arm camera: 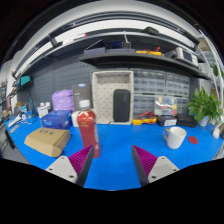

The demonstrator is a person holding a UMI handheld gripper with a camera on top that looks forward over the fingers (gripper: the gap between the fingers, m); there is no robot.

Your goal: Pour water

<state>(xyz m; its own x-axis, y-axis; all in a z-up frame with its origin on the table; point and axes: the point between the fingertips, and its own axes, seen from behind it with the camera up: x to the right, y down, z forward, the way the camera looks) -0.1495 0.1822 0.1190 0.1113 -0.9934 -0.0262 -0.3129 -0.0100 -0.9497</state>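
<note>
My gripper (pixel 113 160) is open, with only bare blue tabletop between its two pink pads. A red bottle with a white cap (pixel 87 128) stands upright on the table just ahead of my left finger (pixel 80 160). A white cup (pixel 175 137) stands further off, beyond and to the right of my right finger (pixel 146 160). Neither one touches the fingers.
A brown cardboard box (pixel 47 141) lies left of the bottle. A purple bag (pixel 63 100) and a blue box (pixel 56 119) sit behind it. A white cabinet with a dark door (pixel 112 97) stands at the back, a green plant (pixel 207 106) at the right, and small items (pixel 148 119) near the wall.
</note>
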